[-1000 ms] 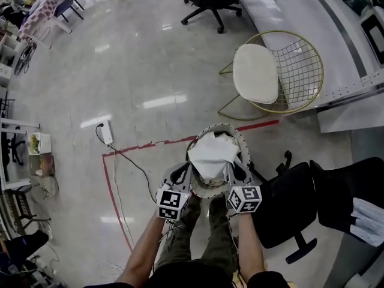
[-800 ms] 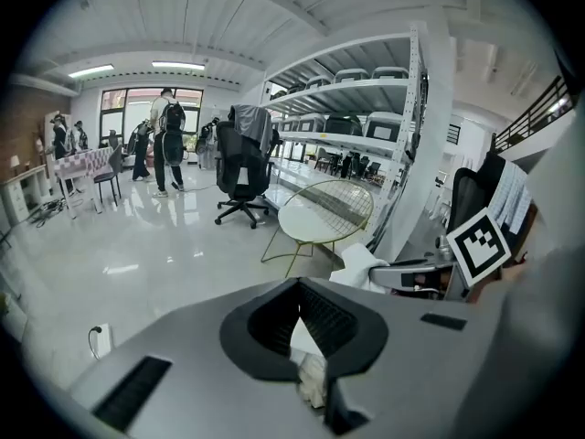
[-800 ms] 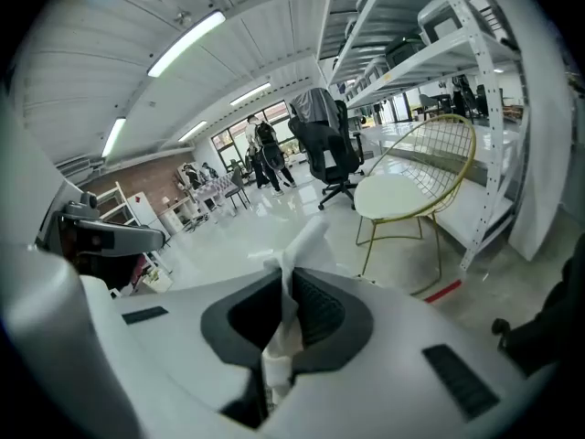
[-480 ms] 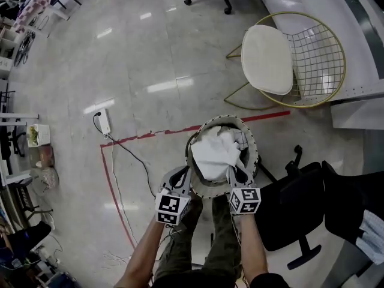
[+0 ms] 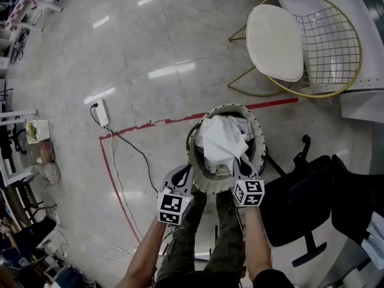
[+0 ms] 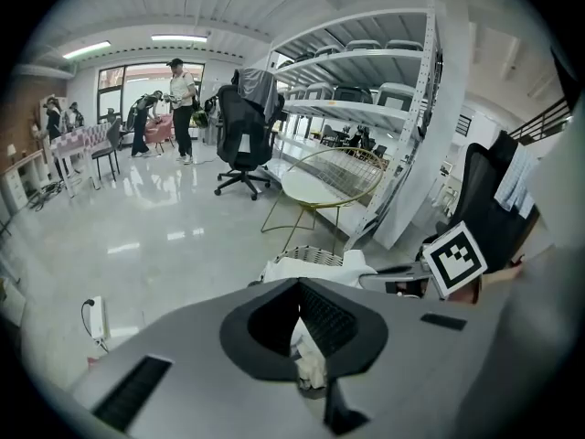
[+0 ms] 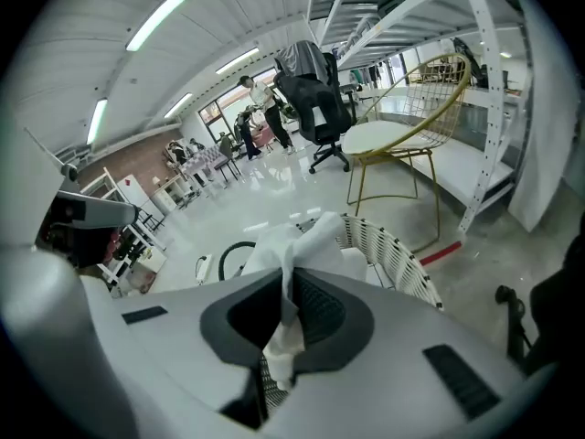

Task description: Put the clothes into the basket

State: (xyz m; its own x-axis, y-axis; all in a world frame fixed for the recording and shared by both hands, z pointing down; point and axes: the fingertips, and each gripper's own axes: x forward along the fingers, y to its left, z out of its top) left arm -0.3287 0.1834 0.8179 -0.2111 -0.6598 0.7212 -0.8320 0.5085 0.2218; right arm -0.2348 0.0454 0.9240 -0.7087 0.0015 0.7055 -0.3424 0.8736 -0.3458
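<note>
Glossy floor (image 5: 138, 53) fills the head view; the white garment (image 5: 223, 138) heaps over the basket (image 5: 211, 188), with my left gripper (image 5: 182, 176) and right gripper (image 5: 242, 167) at its near rim. Left gripper view: jaws pinched on a cloth edge. Right gripper view: jaws clamped on a fold, I judge to lower it evenly.

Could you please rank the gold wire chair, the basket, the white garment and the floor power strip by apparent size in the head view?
Largest to smallest:
1. gold wire chair
2. basket
3. white garment, bunched within the basket's rim
4. power strip, clearly the smallest
</note>
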